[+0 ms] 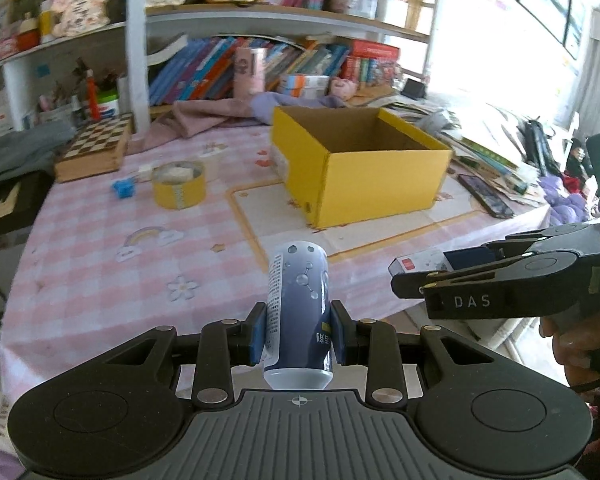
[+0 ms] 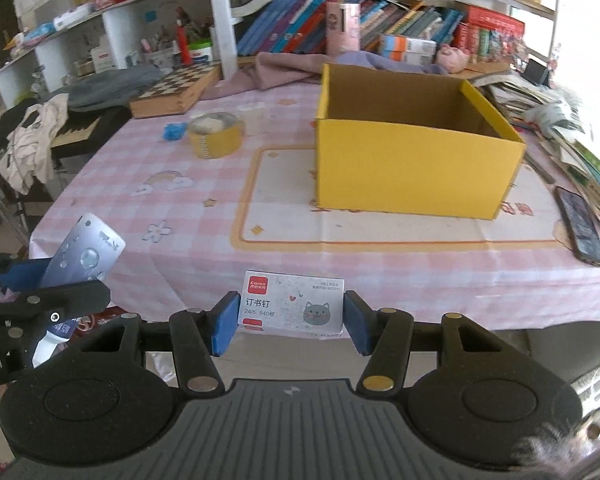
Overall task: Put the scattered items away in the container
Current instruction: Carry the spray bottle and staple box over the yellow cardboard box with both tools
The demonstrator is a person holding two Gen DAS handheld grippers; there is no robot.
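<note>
Yellow box on pink checked tablecloth; blue bubble-patterned bottle.

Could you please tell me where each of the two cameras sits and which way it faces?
Left wrist: on the left claw, looking down its fingers over the blue bottle it grips toward the yellow box; the right claw and a hand show.
Right wrist: on the right claw, over its staple box, facing the same box; the left claw shows at left.
Both share the pink checked tablecloth, tape roll and bookshelves.

right gripper clamps staple box | yellow box beyond
</note>
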